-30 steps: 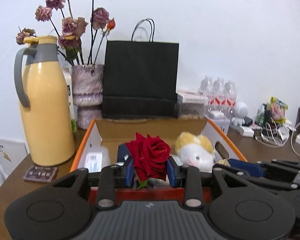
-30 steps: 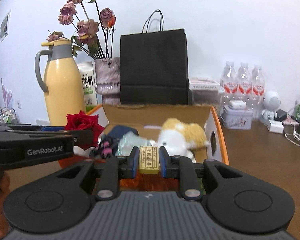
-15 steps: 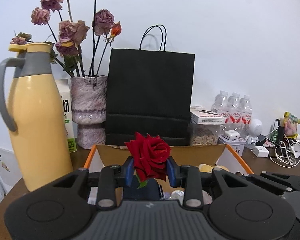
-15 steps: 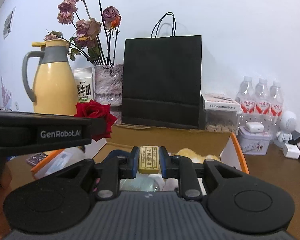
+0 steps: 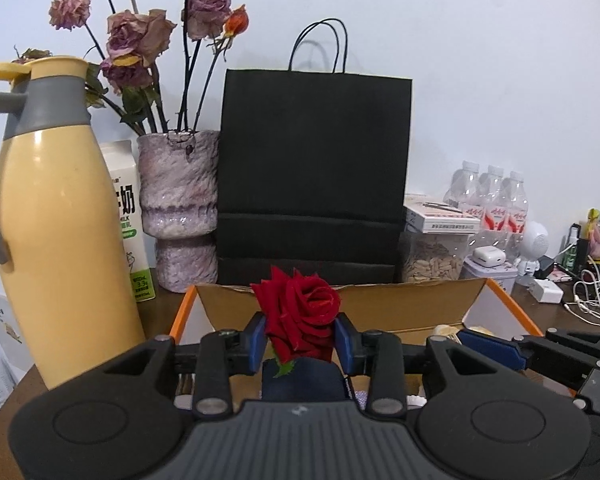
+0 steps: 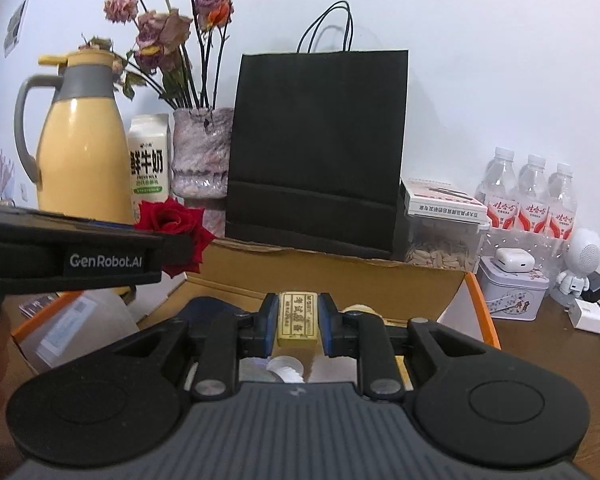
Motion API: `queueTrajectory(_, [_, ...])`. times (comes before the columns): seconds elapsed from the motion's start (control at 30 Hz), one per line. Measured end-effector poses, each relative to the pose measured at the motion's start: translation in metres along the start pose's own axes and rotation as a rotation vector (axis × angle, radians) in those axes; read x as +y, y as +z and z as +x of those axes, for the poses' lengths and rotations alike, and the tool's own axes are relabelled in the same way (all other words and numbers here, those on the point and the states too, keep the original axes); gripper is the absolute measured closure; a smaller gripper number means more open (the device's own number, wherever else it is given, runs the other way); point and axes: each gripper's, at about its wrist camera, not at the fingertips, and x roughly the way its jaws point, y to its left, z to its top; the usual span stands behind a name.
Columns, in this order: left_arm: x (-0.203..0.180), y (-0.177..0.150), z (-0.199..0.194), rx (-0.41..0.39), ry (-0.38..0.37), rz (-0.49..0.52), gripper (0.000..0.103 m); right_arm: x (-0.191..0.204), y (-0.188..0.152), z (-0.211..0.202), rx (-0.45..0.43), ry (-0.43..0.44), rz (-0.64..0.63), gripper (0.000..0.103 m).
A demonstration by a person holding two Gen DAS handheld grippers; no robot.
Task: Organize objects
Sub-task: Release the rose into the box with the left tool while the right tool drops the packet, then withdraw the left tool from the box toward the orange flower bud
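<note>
1. two claws loaded: left claw (image 5: pixel 300 342) around a red rose (image 5: pixel 298 312), jaws easing apart; right claw (image 6: pixel 298 322) clamped on a small yellow block (image 6: pixel 297 317).
2. both above the open cardboard box (image 6: pixel 332 270).
3. beyond and left of the rose, nearer the left claw: vase (image 5: pixel 178 208) of dried flowers on the tabletop (image 6: pixel 560 352), likely destination.

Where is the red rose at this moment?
The red rose is between the left gripper fingers, whose jaws are opening, above the cardboard box, before the black bag.

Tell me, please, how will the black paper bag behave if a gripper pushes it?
The black paper bag stands tall on a narrow base, so it probably tips easily. Its thin paper walls likely buckle. It seems light, unless it is filled; its contents are hidden.
</note>
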Motion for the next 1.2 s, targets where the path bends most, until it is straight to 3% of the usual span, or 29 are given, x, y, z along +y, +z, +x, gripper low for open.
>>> queueTrajectory(0.03, [0.0, 0.0, 0.001, 0.004, 0.009, 0.003, 0.061, 0.0, -0.001, 0.002, 0.007, -0.001, -0.004, 0.081])
queueTrajectory(0.07, [0.0, -0.001, 0.003, 0.009, 0.018, 0.005, 0.047, 0.0, -0.001, 0.004, 0.015, 0.0, -0.005, 0.081])
queueTrajectory(0.1, [0.0, -0.001, 0.004, 0.01, 0.026, 0.003, 0.038, 0.0, -0.001, 0.004, 0.017, -0.002, -0.004, 0.076])
queueTrajectory(0.17, [0.002, -0.001, 0.004, 0.001, 0.04, -0.005, 0.003, 0.0, -0.001, 0.003, 0.014, -0.016, -0.005, 0.055])
queueTrajectory(0.23, [0.004, -0.001, 0.001, -0.03, 0.056, -0.017, 0.0, -0.001, -0.001, 0.001, 0.001, -0.029, -0.002, 0.019])
queueTrajectory(0.33, [0.004, 0.0, -0.001, -0.048, 0.073, -0.027, 0.0, 0.0, 0.001, -0.002, -0.009, -0.037, -0.011, 0.0])
queueTrajectory(0.77, [0.006, -0.005, -0.005, -0.026, 0.07, -0.049, 0.0, 0.011, -0.002, -0.009, -0.015, -0.041, -0.045, 0.0])
queueTrajectory(1.2, [0.014, -0.032, -0.048, -0.013, 0.075, -0.052, 0.0, 0.025, -0.03, -0.056, -0.016, -0.067, -0.086, 0.0])
